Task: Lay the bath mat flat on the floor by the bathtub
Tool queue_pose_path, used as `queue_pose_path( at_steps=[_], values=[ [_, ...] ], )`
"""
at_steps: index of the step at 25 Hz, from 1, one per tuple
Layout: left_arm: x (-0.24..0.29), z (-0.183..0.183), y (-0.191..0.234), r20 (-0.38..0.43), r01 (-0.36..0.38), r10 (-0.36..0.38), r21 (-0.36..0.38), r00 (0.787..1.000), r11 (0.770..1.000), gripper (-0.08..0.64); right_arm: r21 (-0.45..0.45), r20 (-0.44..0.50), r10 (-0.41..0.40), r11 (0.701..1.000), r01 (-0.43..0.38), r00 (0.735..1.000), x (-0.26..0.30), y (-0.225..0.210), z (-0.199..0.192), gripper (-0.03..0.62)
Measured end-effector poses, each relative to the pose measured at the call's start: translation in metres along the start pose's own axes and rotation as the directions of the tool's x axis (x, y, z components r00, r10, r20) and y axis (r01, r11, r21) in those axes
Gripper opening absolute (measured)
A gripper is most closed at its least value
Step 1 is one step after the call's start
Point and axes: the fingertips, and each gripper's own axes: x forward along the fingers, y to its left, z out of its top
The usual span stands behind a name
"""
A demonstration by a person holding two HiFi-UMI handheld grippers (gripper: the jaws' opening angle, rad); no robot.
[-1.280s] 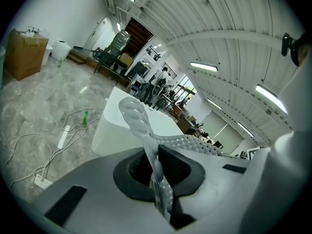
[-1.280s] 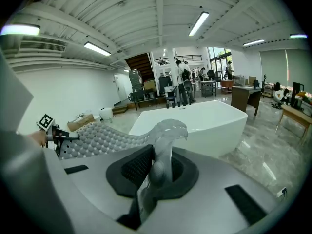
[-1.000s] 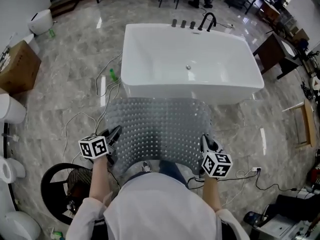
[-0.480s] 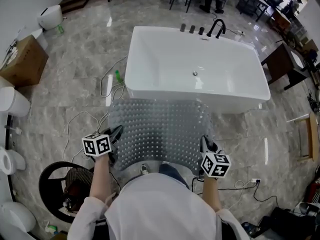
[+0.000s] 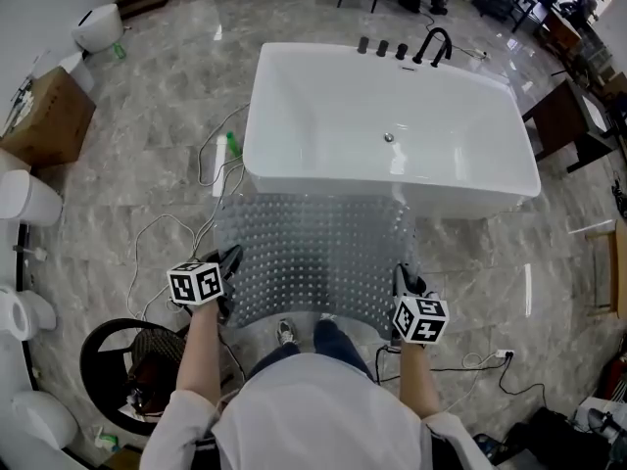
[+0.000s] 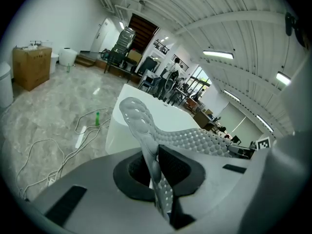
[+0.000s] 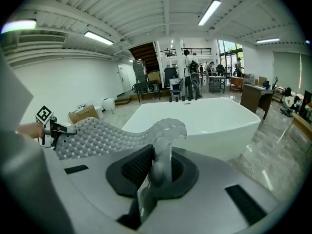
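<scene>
Holding: the left gripper (image 5: 227, 265) and the right gripper (image 5: 404, 282) each pinch one near corner of the bath mat (image 5: 313, 253), with the jaws nearly together on its thin edge.
Mat: translucent and studded, it hangs spread between the two grippers above the floor (image 5: 127, 174). Its far edge is close to the bathtub (image 5: 392, 116) wall; whether that edge touches the floor I cannot tell.
Reason: gripping both corners well apart pulls the sheet taut, so it can probably go down without folds, parallel to the tub.
Head view: only here does the whole mat show, squared to the tub's side, with the person's shoe (image 5: 285, 332) under the near edge and cables (image 5: 211, 179) and a green bottle (image 5: 233, 145) beside it.
Gripper views: only these show the mat's edge clamped between the pads and the corner curling up past the jaws.
</scene>
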Motion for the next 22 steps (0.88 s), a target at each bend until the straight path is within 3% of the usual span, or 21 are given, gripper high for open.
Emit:
queue_pose_path(
  at_steps=[8, 15, 22],
  values=[
    [0.035, -0.008, 0.025, -0.018, -0.071, 0.071, -0.023, 0.997, 0.997, 0.043, -0.015, -0.038, -0.015, 1.000, 0.015, 0.999, 0.042, -0.010, -0.017, 0.043],
    [0.068, -0.016, 0.043, -0.073, -0.115, 0.116, 0.019, 0.991, 0.993, 0.043, -0.038, -0.083, -0.028, 0.999, 0.025, 0.996, 0.078, -0.024, -0.032, 0.043],
    [0.097, -0.037, 0.066, -0.112, -0.164, 0.165, 0.015, 0.980, 0.986, 0.043, -0.042, -0.122, -0.041, 0.998, 0.036, 0.992, 0.107, -0.034, -0.053, 0.043]
  ],
)
